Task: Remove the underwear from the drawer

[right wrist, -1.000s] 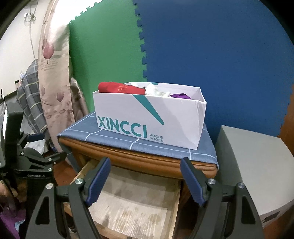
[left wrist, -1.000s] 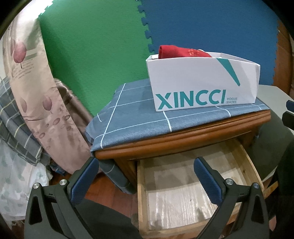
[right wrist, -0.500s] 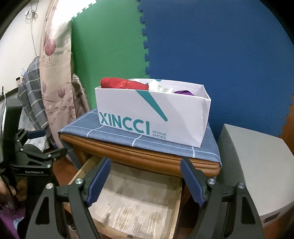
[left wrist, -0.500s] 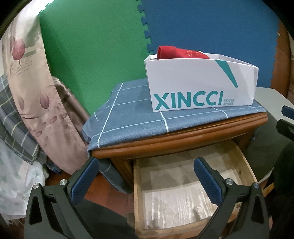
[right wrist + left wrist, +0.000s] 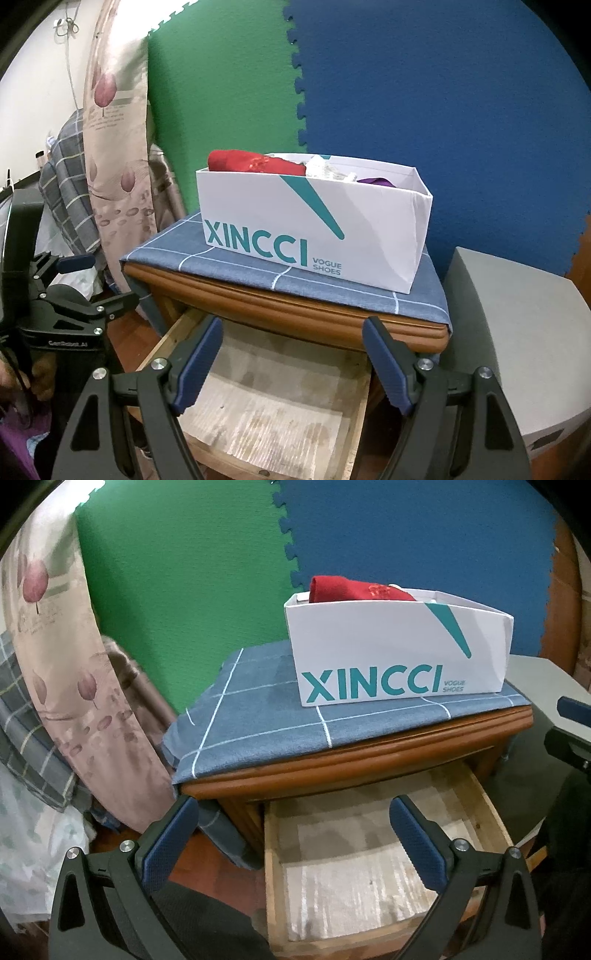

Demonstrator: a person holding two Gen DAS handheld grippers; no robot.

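Drawer (image 5: 373,853) pulled out below nightstand top, only paper liner showing inside. Left tool (image 5: 291,834) spread wide over drawer, holding nothing. Right tool (image 5: 293,360) likewise wide, nothing between pads. Underwear: red (image 5: 255,162), white, purple pieces sitting in white shoe box (image 5: 314,236) on blue checked cloth (image 5: 258,720), above drawer.

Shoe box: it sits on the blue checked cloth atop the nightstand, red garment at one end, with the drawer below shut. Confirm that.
Not quite: the drawer stands pulled open, its lined bottom bare where the right wrist view shows it. The rest holds: the shoe box sits on the blue checked cloth atop the nightstand, red garment at one end.
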